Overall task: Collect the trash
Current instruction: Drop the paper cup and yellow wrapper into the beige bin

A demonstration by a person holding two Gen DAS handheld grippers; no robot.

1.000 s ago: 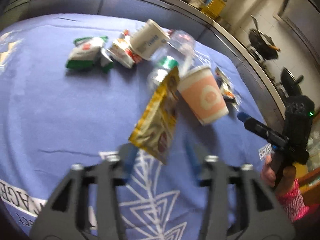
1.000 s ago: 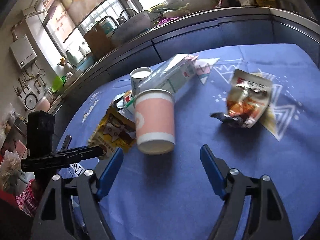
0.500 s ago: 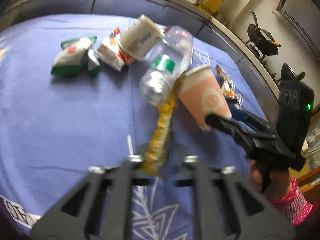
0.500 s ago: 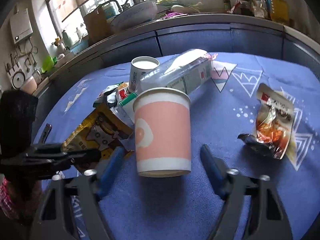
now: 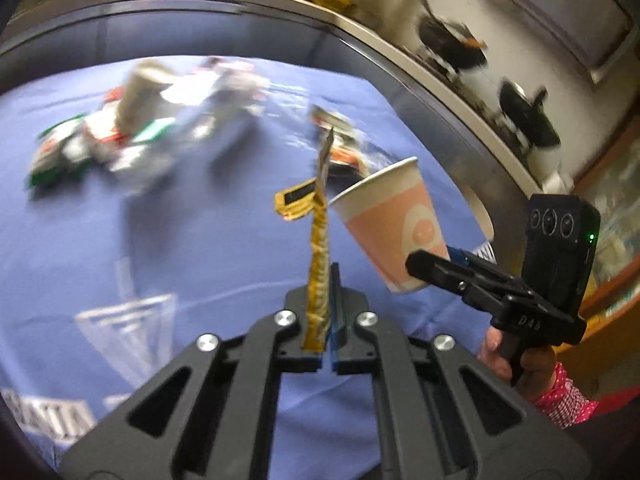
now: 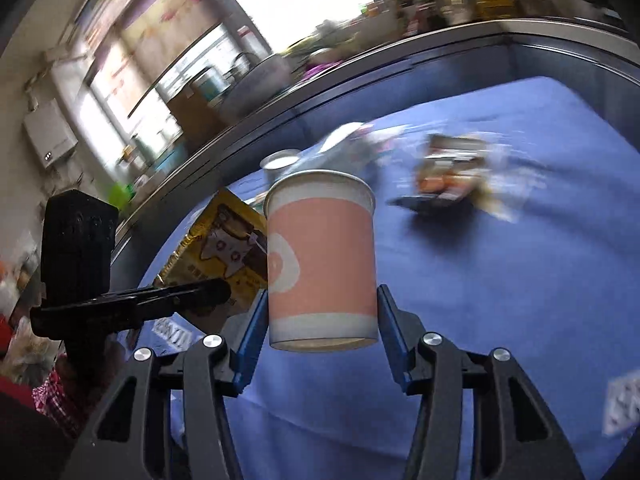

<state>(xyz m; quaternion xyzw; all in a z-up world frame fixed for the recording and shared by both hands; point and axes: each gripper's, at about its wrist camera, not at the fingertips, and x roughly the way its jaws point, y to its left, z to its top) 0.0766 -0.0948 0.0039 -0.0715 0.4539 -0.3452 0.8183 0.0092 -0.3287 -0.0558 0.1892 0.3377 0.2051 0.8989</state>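
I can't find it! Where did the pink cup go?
The pink cup is clamped in the right gripper, lifted above the blue tablecloth, with the yellow wrapper just to its left.

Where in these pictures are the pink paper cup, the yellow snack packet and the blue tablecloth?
pink paper cup (image 6: 320,264), right wrist view, pink side wall.
yellow snack packet (image 5: 319,276), left wrist view, thin edge.
blue tablecloth (image 5: 192,236), left wrist view, bare patch.

place: home kitchen | cues: wok (image 5: 452,42) on counter; sink basin (image 6: 260,76) under window (image 6: 160,76); wall heater (image 6: 50,134)
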